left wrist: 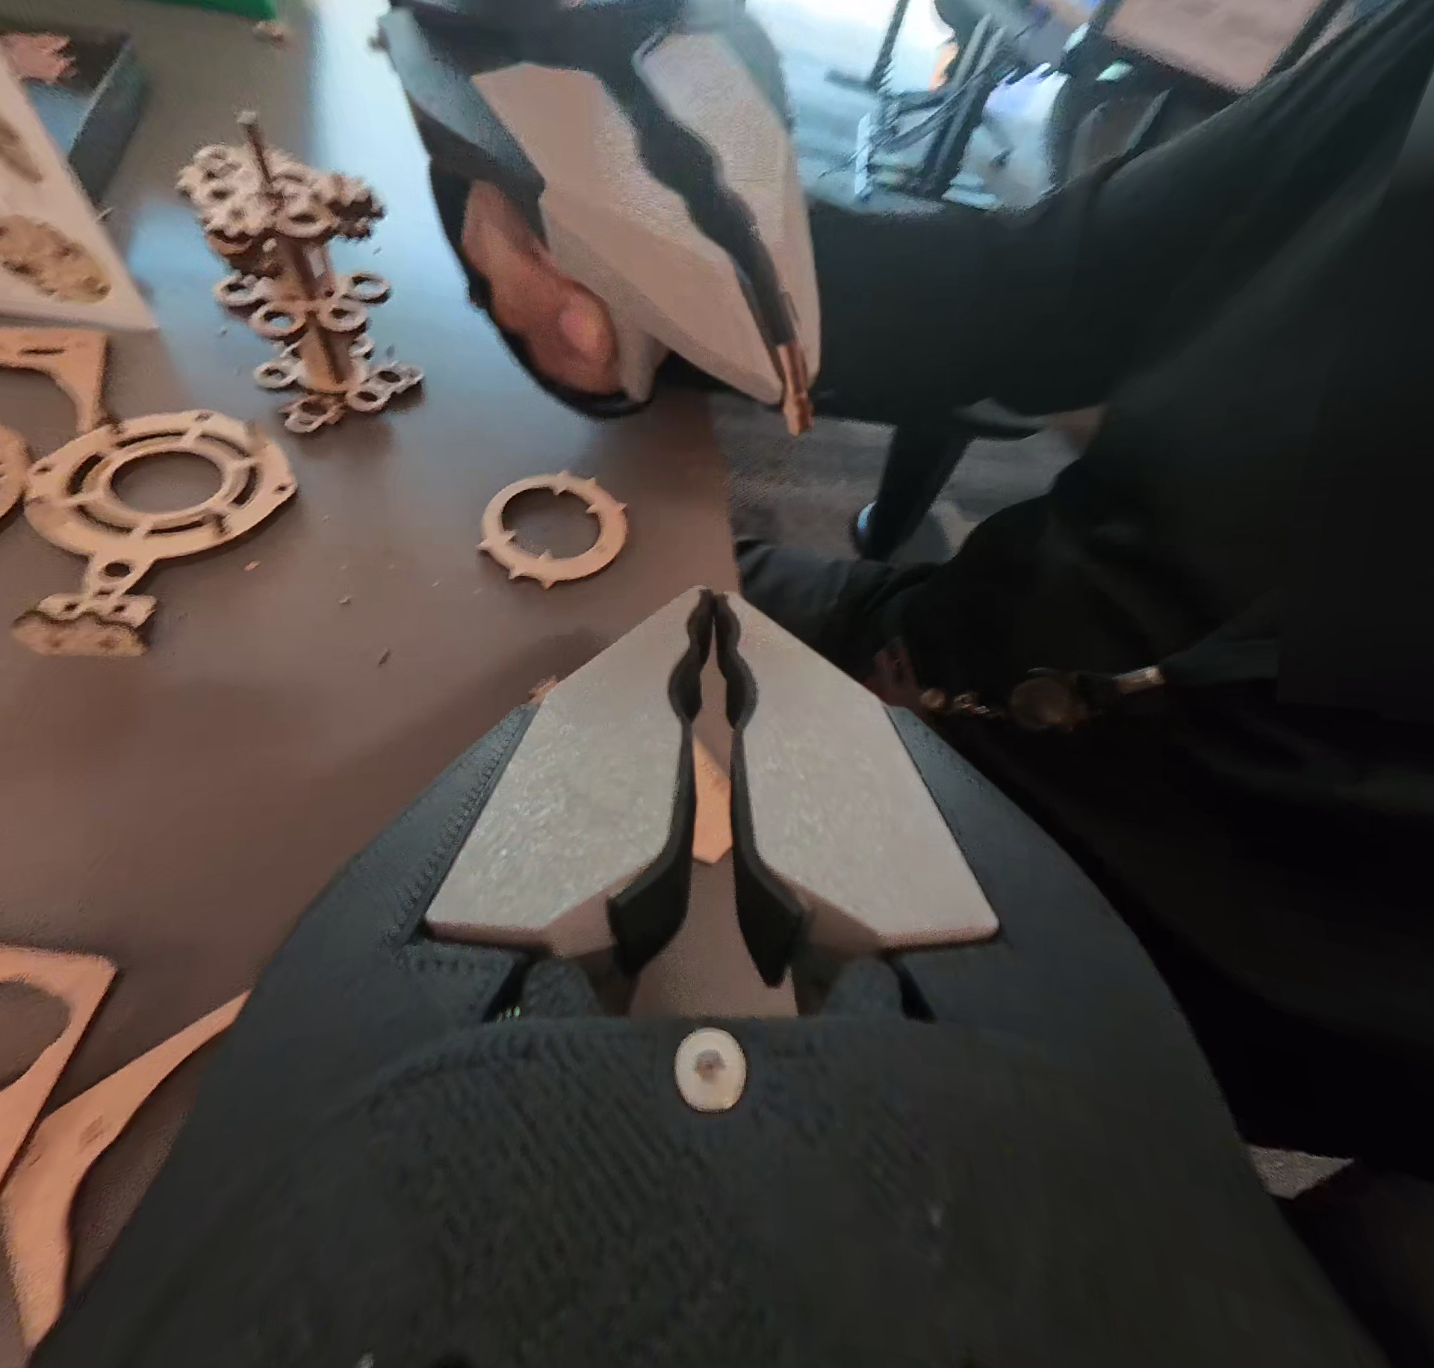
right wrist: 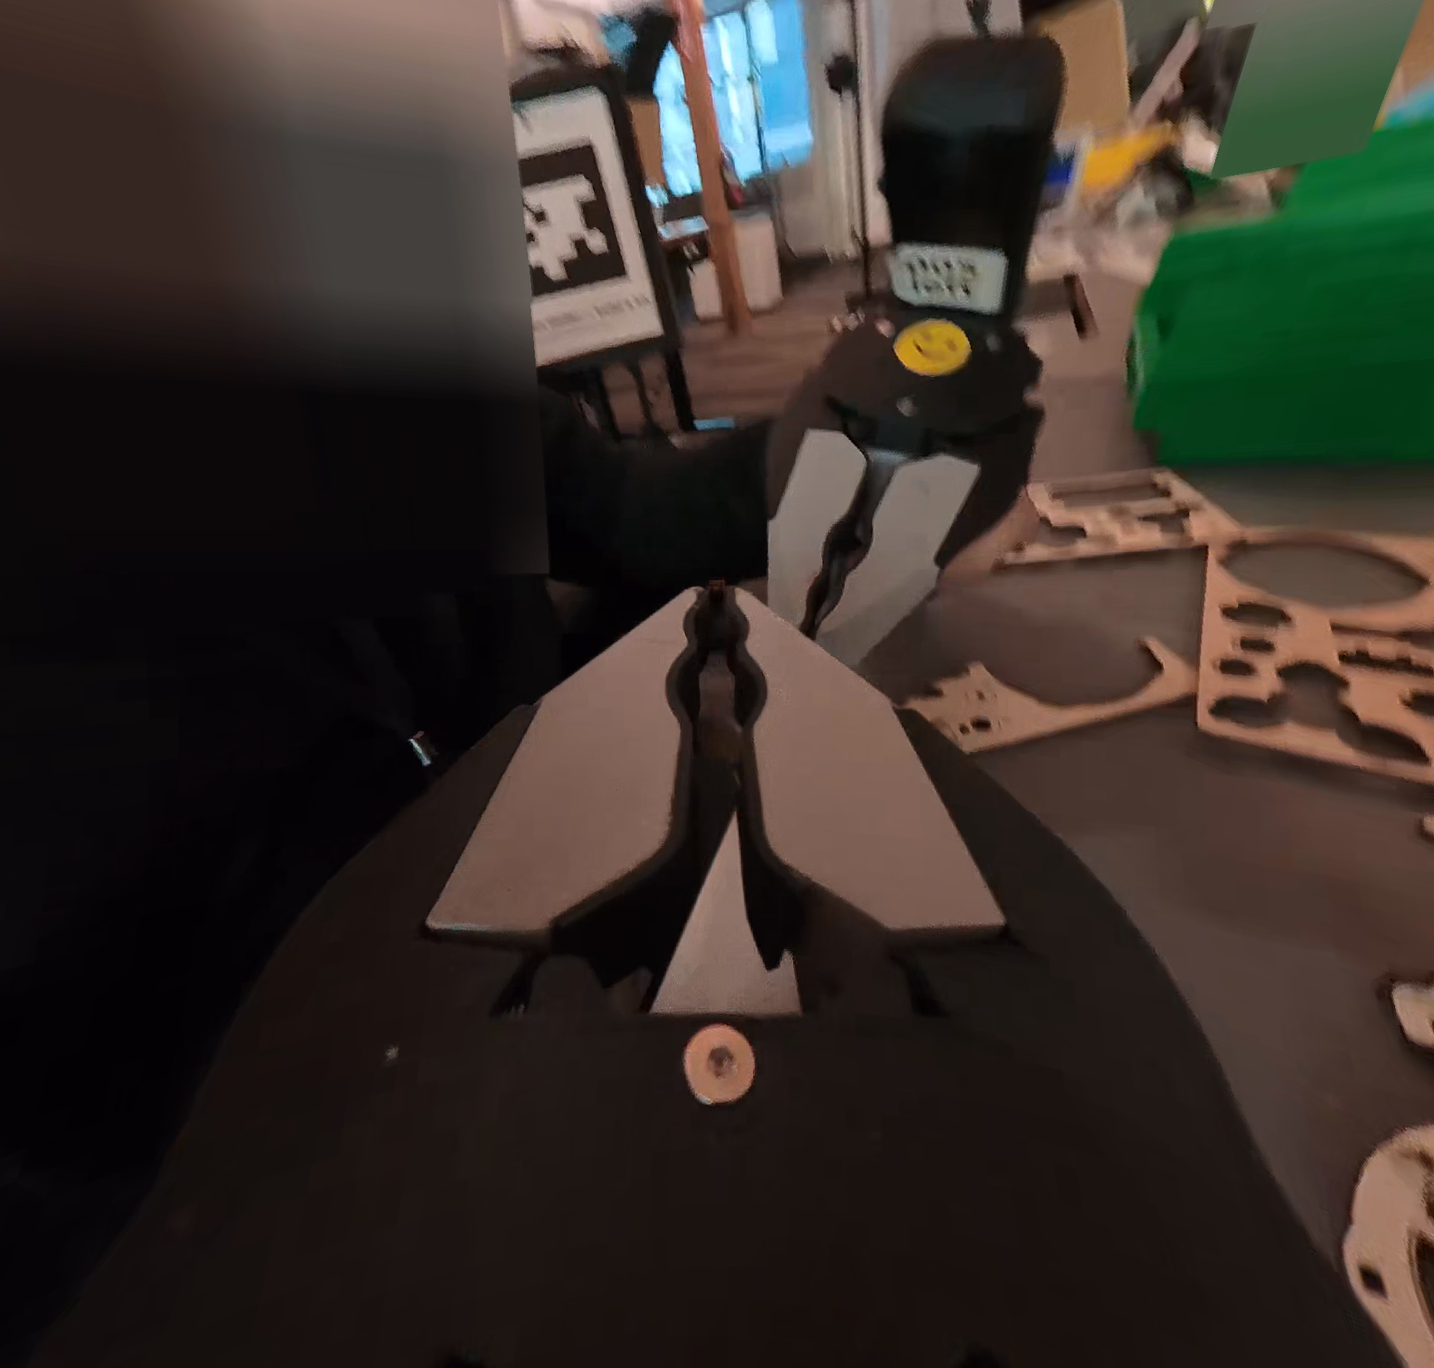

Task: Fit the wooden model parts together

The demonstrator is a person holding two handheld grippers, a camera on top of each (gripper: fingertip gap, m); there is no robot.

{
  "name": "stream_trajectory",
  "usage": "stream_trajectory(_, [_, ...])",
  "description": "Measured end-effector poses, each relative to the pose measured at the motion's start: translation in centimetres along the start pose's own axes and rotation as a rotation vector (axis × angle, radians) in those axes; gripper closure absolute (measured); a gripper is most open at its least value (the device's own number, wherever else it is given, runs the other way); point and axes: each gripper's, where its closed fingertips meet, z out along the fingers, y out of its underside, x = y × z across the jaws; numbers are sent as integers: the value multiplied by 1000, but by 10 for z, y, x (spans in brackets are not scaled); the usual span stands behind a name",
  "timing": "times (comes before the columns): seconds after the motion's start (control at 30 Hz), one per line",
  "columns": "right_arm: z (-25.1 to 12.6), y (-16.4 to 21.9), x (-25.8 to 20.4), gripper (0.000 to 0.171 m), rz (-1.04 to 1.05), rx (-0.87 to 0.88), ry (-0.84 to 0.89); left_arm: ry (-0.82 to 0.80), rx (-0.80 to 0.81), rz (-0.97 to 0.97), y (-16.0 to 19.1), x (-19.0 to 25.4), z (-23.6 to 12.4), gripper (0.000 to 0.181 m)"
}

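Grippers hover over the table. Right gripper pinches a small wooden piece at its tips, tilted downward past the table edge. Left gripper has its tips together, apparently empty. Tower model and ring stand apart. Advice: align the piece squarely before pressing.
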Motion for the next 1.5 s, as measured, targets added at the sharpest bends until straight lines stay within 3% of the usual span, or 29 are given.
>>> stream_trajectory(0.13, [-6,-11,-14,171,-77,61,-60,128,136,-41,-25,20,-4,181])
stream_trajectory(0.33, [4,-5,-21,171,-166,3,-61,329,303,-145,-53,42,-9,180])
stream_trajectory(0.57, [5,-10,-26,171,-228,18,-49,410,307,-246,-51,44,-6,169])
stream_trajectory(0.93, [10,-4,-29,171,-312,-37,-24,526,337,-289,-52,54,0,180])
stream_trajectory(1.1, [3,-11,-12,170,-176,-25,65,359,389,-219,-56,36,-1,181])
stream_trajectory(1.23, [-10,-18,16,162,-37,4,224,-6,471,-86,-64,-3,-9,181])
stream_trajectory(1.33, [-14,-20,25,166,-6,16,288,-211,451,51,-65,-14,-10,181])
stream_trajectory(1.5, [-14,-24,28,171,-8,13,323,-290,449,100,-69,-15,-11,181])
